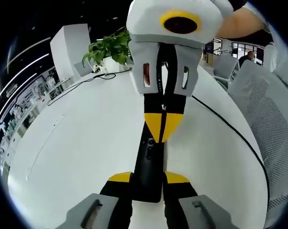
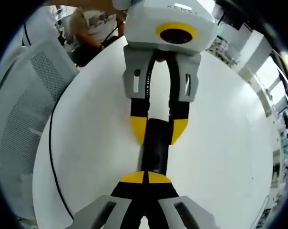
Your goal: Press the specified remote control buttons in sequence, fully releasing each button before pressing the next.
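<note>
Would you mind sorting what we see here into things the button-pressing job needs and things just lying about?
Part of the job:
- remote control, black, on the white table
- left gripper, jaws on either side of the remote
- right gripper, jaws closed, tips on the remote

Just lying about:
- potted plant
- black cable
- mesh chair

1. The left gripper (image 1: 148,180) had black jaws tipped in yellow, rising from grey slotted mounts.
2. The right gripper (image 2: 146,178) was built alike: yellow tips, black jaws, grey mounts.
3. Each gripper's body was a white housing above grey slotted brackets.
</note>
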`<state>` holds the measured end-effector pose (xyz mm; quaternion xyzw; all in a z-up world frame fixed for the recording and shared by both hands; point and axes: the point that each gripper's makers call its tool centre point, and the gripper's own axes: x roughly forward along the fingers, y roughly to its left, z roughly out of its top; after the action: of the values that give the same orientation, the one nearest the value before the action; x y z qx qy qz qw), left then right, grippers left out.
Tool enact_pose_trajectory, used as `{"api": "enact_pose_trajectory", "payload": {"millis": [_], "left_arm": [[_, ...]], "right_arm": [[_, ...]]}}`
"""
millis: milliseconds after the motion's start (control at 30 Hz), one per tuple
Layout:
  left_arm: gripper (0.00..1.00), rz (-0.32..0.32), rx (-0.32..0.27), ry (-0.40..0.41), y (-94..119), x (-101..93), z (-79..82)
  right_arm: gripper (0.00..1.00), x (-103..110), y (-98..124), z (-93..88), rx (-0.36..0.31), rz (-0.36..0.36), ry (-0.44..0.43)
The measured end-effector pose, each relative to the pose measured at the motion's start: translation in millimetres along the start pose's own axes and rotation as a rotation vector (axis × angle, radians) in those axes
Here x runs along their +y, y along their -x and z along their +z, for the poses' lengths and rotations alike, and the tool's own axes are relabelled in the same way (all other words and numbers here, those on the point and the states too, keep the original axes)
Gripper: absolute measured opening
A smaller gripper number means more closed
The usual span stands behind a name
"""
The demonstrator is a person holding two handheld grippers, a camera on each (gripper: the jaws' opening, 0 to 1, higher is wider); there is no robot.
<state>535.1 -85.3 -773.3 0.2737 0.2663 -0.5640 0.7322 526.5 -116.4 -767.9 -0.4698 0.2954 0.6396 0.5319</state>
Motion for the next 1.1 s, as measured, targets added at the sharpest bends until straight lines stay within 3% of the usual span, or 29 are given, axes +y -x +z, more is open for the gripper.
{"api": "enact_pose_trajectory", "payload": {"millis": [500,1100], "left_arm": [[0.23,-0.004,0.000,-0.007,0.6,0.0,0.1],[0.23,-0.004,0.003,-0.008,-0.5,2.3,-1.9]], "right_arm": [[0.00,-18.1,32.0,17.9,-0.060,-0.073,-0.004],[0.00,-30.8,53.0,28.7,-0.065,-0.115,0.023]]}}
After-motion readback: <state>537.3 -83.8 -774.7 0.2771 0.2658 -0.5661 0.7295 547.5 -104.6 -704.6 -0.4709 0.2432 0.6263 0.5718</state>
